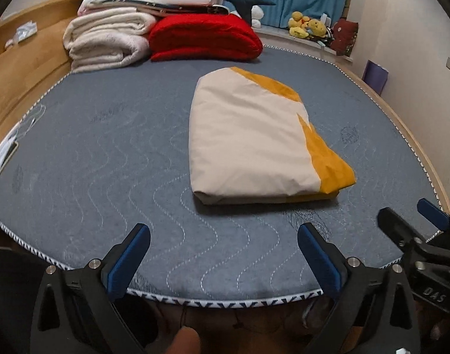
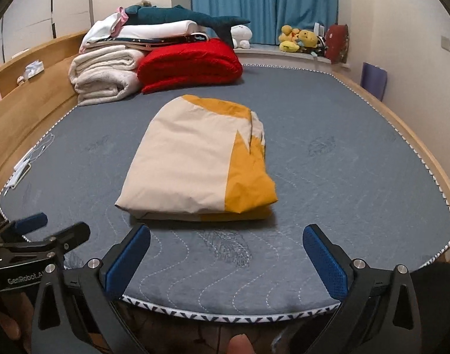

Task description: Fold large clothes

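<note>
The cream and mustard-yellow fabric bundle [image 1: 254, 138] sits folded mid-mattress on the blue-grey quilted mattress [image 1: 107, 153], well clear of both tools; left gripper [image 1: 224, 253] and right gripper [image 2: 226, 255] both hang spread wide, holding nothing; the risk, I'd say, is the loose yellow corner flopping open if nudged; readable text: "DAS" and "GenRobot" on the gripper bodies.

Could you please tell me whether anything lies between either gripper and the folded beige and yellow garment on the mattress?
Nothing visible does: only bare grey mattress separates the open left gripper and open right gripper from the folded garment.
</note>
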A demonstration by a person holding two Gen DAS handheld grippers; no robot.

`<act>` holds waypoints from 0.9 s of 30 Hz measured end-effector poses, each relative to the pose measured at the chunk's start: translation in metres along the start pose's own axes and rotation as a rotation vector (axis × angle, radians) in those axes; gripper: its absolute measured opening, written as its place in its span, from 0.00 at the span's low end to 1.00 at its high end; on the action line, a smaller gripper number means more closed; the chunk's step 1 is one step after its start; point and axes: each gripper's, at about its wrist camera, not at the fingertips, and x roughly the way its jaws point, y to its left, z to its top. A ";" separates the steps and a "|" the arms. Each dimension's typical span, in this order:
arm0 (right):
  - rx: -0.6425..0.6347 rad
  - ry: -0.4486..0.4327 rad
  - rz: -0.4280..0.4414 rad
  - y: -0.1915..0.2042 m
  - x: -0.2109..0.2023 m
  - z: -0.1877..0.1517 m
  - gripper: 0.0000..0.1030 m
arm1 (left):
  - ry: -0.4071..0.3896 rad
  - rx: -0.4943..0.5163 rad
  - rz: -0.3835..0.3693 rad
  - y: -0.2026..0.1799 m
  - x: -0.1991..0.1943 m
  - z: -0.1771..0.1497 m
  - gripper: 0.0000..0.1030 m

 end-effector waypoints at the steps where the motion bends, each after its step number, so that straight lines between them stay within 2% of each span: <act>1: -0.001 0.006 -0.004 0.001 0.004 0.000 1.00 | 0.001 0.007 0.002 -0.001 0.001 0.000 0.97; 12: -0.015 0.036 -0.013 0.009 0.028 0.001 1.00 | 0.019 -0.060 0.005 0.007 0.009 -0.002 0.97; 27: -0.030 0.013 -0.045 0.012 0.031 0.004 1.00 | 0.017 -0.046 -0.011 0.002 0.009 -0.002 0.97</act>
